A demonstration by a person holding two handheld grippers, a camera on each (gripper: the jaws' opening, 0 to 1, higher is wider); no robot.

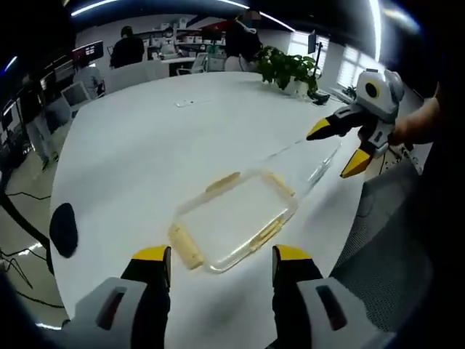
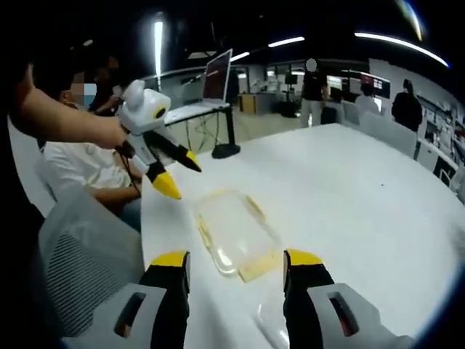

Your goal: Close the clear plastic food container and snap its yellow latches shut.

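The clear plastic food container lies on the white table, with yellow latches folded out along its sides. A clear lid stretches from its far end towards the right gripper, which hovers open just above it. My left gripper stands open just short of the container's near end, holding nothing. From the right gripper view the container sits ahead of the open right gripper, and the left gripper hangs open beyond it. A clear edge, probably the lid, shows low between the right jaws.
A potted plant stands at the table's far edge, and a black object lies at its left edge. A grey mesh chair and a seated person are beside the table. A laptop on a stand is further back.
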